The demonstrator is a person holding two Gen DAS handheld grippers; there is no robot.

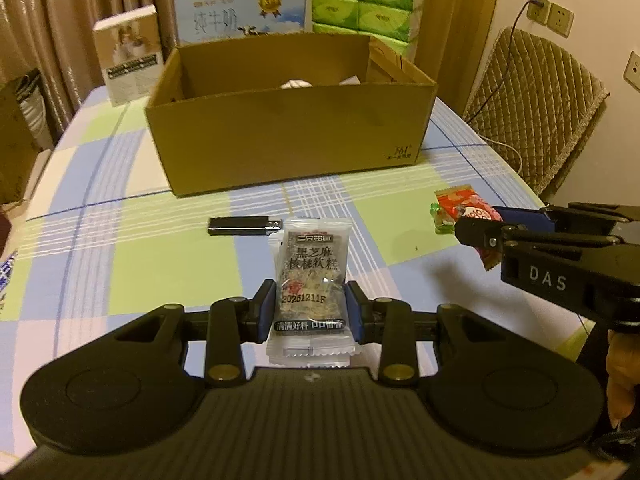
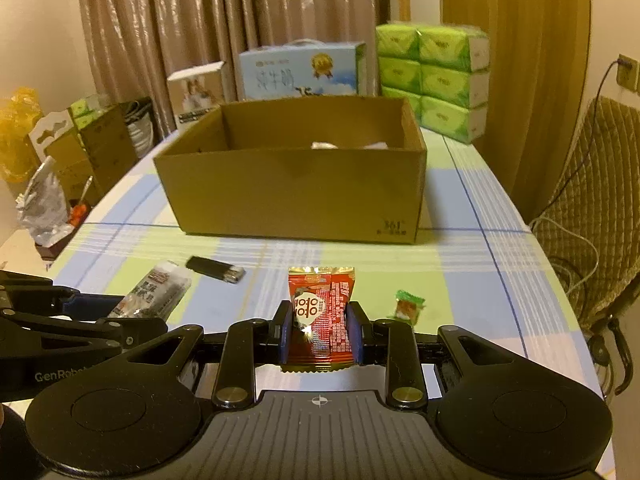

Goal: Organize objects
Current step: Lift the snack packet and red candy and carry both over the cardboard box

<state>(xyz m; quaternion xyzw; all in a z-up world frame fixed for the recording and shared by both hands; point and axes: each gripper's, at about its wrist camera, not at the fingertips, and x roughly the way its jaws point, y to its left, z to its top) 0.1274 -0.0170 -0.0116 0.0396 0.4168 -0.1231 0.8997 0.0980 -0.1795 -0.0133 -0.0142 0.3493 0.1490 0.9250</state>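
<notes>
Now both tools are clamped: left tool [image 1: 311, 307] on the sesame packet [image 1: 310, 280], right tool [image 2: 319, 332] on the red packet [image 2: 320, 312]; the cardboard box [image 2: 292, 196] lies at twelve o'clock.

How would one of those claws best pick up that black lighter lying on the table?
Grip the black lighter across its narrow middle, coming from above. It lies flat on the tablecloth with bare cloth along both long sides, so fingers would likely fit either side.
</notes>
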